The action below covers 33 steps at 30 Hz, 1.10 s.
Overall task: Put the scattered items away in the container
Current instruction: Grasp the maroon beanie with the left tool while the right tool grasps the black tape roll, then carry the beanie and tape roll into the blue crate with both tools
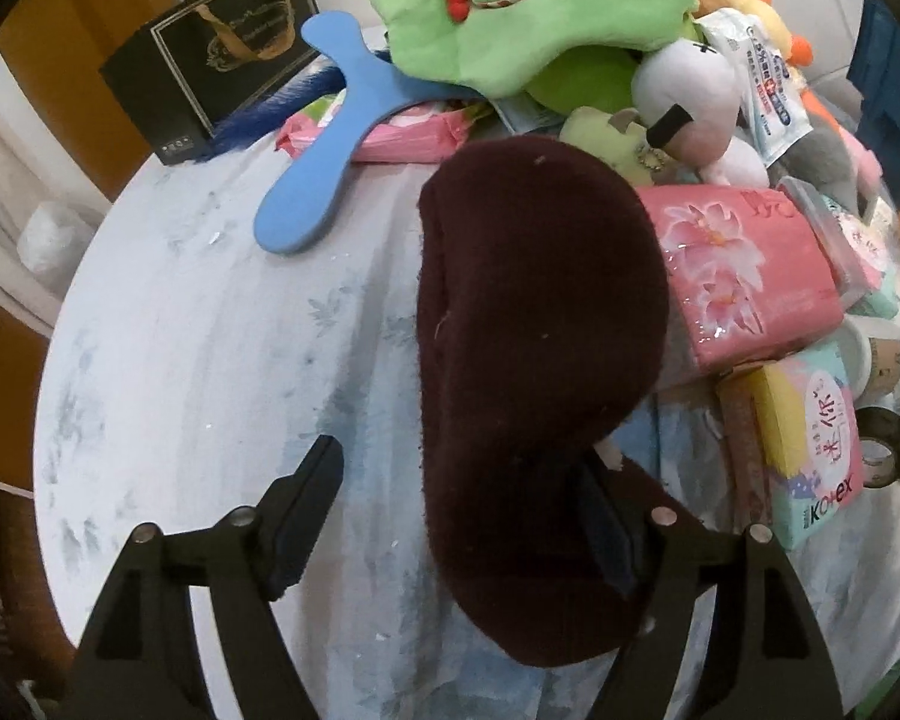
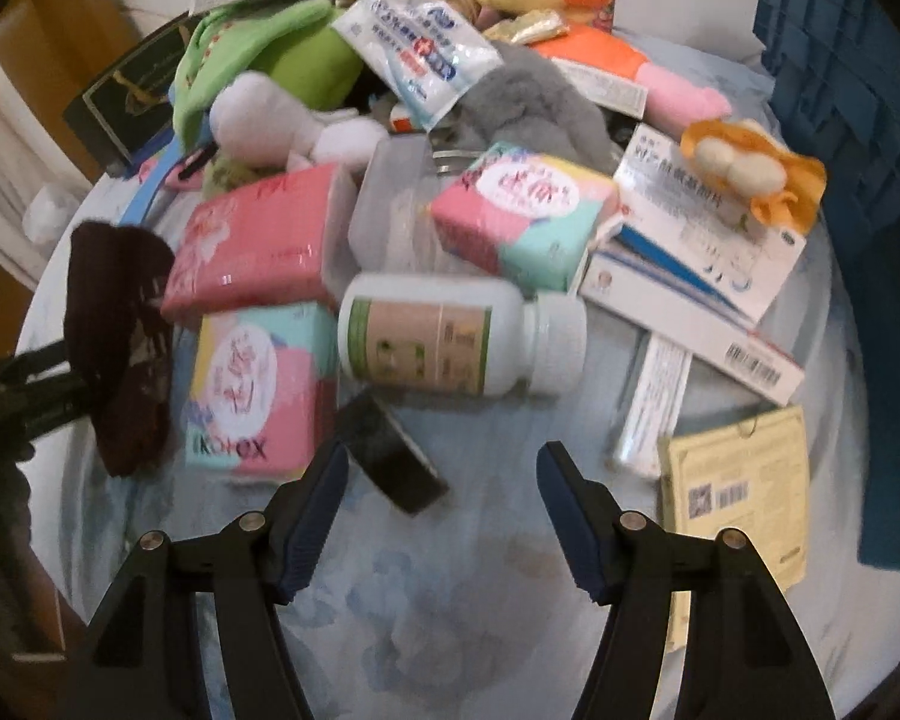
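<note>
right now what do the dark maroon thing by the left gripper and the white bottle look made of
Maroon piece: soft knit or fleece fabric, matte, with a fuzzy nap and lint specks; it sags limply. White bottle: looks like smooth, slightly glossy plastic with a paper-like printed label and a white screw cap, though blur leaves that open.

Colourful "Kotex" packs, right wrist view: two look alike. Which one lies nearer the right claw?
The Kotex pack lying flat left of the white bottle; its twin sits farther back, propped up on the pile.
</note>
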Available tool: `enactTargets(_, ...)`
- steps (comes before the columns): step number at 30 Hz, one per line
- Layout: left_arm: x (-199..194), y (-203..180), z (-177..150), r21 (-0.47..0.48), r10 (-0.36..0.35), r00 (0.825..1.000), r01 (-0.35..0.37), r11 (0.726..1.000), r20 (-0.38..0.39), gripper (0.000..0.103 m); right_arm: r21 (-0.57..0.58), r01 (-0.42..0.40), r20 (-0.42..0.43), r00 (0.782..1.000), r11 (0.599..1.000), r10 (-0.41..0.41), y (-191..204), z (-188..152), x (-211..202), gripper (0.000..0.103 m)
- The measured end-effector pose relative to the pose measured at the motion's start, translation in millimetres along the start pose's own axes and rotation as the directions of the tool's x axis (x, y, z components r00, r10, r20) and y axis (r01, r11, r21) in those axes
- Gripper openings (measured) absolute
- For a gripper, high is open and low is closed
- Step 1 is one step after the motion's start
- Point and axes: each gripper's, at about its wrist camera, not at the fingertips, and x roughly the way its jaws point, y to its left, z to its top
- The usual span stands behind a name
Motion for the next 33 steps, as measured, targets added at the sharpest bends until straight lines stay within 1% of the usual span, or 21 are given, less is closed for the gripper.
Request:
enactTargets(1,0.2,-1.2,-0.7,0.001,-0.018,1.000,0.018,1.000,0.002,0.049,0.001,-0.002,-0.003,1.000,1.000,0.002,0.4,-1.3,4.3,0.062)
enactTargets(2,-1.0,-4.8,-1.3,0.008,-0.027,1.000,0.027,1.000,0.006,0.038,0.002,-0.005,-0.005,1.000,1.000,0.005,0.8,-2.3,8.7,0.057)
enactTargets(3,-2.6,-9.0,-1.9,0.016,-0.034,0.999,0.033,0.999,0.011,0.037,0.003,-0.007,-0.007,1.000,1.000,0.007,1.2,-3.4,13.1,0.052)
enactTargets(4,-4.3,-13.6,-2.2,0.034,-0.029,0.999,0.028,0.999,0.020,0.033,0.004,-0.010,-0.010,1.000,1.000,0.010,1.5,-4.5,17.5,0.039)
enactTargets(5,-6.2,-19.2,-2.9,0.055,-0.025,0.999,0.024,0.998,0.029,0.031,0.013,-0.018,-0.011,1.000,1.000,0.018,0.5,-4.7,21.1,0.025)
enactTargets(6,-8.2,-22.7,-3.3,0.067,-0.026,0.999,0.024,0.997,0.034,0.031,0.024,-0.029,-0.014,0.999,0.999,0.029,-0.7,-4.6,24.1,0.022)
enactTargets(8,-13.7,-27.2,-3.3,0.079,-0.035,0.998,0.031,0.996,0.045,0.030,0.034,-0.043,-0.006,0.999,0.998,0.043,-2.2,-4.6,25.7,0.021)
enactTargets(12,-29.2,-29.1,-2.2,0.079,-0.053,0.996,0.048,0.996,0.065,0.028,0.030,-0.042,0.021,0.999,0.999,0.041,-2.0,-5.2,15.5,0.020)
enactTargets(16,-49.6,-28.1,0.7,0.076,-0.072,0.992,0.064,0.995,0.103,0.027,0.013,-0.043,0.065,0.997,0.999,0.042,-1.3,-4.1,-4.9,0.014)
enactTargets(20,-77.3,-28.1,1.8,0.067,-0.082,0.985,0.073,0.995,0.153,0.027,-0.005,-0.043,0.110,0.993,0.999,0.044,-1.3,-4.4,-25.4,0.014)
enactTargets(24,-107.5,-30.5,0.5,0.059,-0.082,0.975,0.071,0.996,0.207,0.027,-0.036,-0.052,0.164,0.985,0.998,0.057,-2.2,-2.5,-52.8,0.014)
enactTargets(27,-129.9,-34.3,-0.8,0.047,-0.080,0.966,0.071,0.996,0.244,0.027,-0.063,-0.053,0.203,0.977,0.997,0.065,4.3,1.0,-69.1,0.013)
enactTargets(33,-164.8,-46.7,-5.9,0.024,-0.061,0.954,0.056,0.998,0.295,0.027,-0.130,-0.051,0.262,0.961,0.990,0.084,4.5,11.0,-101.2,0.013)
